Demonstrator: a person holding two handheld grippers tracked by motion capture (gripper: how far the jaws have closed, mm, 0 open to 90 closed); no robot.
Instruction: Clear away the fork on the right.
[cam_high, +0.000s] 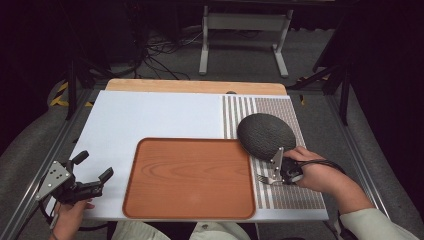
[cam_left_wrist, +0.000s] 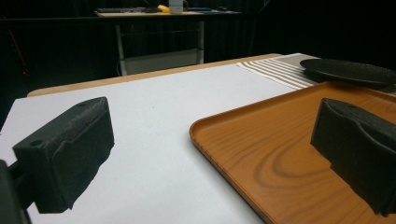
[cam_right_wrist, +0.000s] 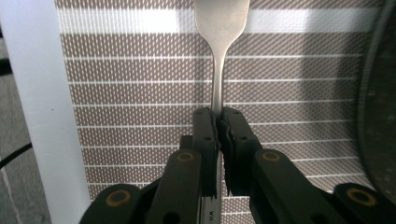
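Observation:
A metal fork (cam_right_wrist: 219, 46) lies along the striped placemat (cam_right_wrist: 140, 93), and my right gripper (cam_right_wrist: 219, 123) is shut on its handle. From above, the fork's tines (cam_high: 262, 178) point left toward the wooden tray (cam_high: 190, 177), and the right gripper (cam_high: 276, 178) sits just below the dark round plate (cam_high: 266, 135). My left gripper (cam_high: 93, 166) stands open at the board's front left with nothing between its pads. In the left gripper view, its open jaws (cam_left_wrist: 210, 154) frame the tray's near corner (cam_left_wrist: 280, 154), with the plate (cam_left_wrist: 348, 70) farther off.
A white board (cam_high: 160, 117) covers the table, with a wooden strip (cam_high: 195, 86) along its far edge. The placemat (cam_high: 287, 195) lies on the right side. A metal stand (cam_high: 245, 35) and cables are on the floor beyond.

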